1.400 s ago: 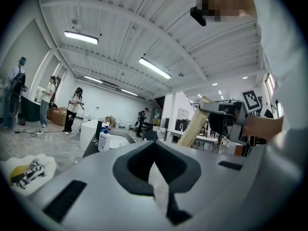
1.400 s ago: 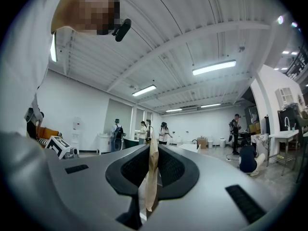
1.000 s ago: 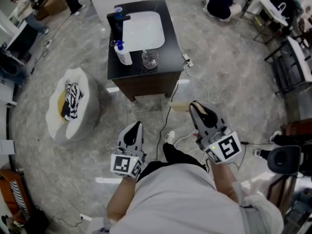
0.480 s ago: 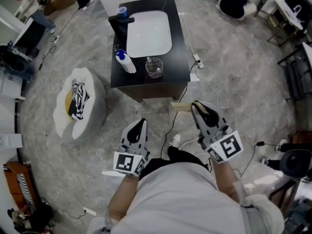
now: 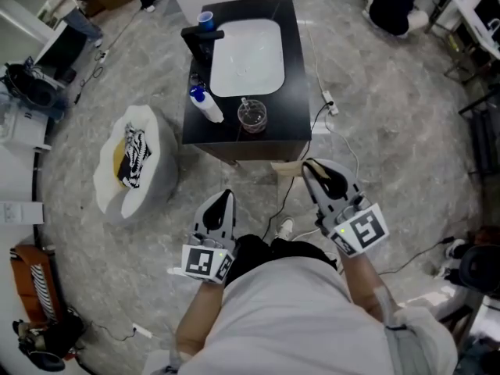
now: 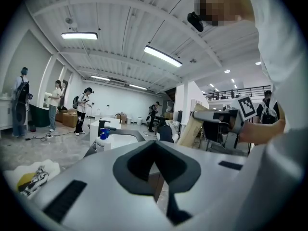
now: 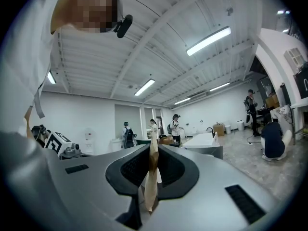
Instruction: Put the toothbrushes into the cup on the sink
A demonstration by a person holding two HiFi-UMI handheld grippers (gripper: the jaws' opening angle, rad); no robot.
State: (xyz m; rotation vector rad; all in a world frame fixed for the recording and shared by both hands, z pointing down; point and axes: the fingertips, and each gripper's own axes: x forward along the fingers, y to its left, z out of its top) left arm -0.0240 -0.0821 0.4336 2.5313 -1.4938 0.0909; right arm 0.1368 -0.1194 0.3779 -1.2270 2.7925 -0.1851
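Note:
A black sink cabinet (image 5: 297, 69) with a white basin (image 5: 248, 57) stands ahead on the floor. On its front rim stands a clear glass cup (image 5: 252, 116), beside a white soap bottle (image 5: 208, 107). My right gripper (image 5: 309, 167) is shut on a flat tan paper packet (image 5: 286, 169), which stands upright between its jaws in the right gripper view (image 7: 153, 177) and shows in the left gripper view (image 6: 192, 126). My left gripper (image 5: 224, 199) is held low at my left, shut and with nothing in it. Both grippers are well short of the cabinet. No bare toothbrush shows.
A black faucet (image 5: 201, 41) and a blue cup (image 5: 205, 19) stand at the basin's left. A white cushion (image 5: 137, 166) with striped cloth lies on the floor to the left. Cables and a power strip (image 5: 328, 100) trail right of the cabinet. People stand in the background.
The sink cabinet has shifted right and lower in the head view, so it is nearer. Both grippers keep the same pose, the right still holding the packet.

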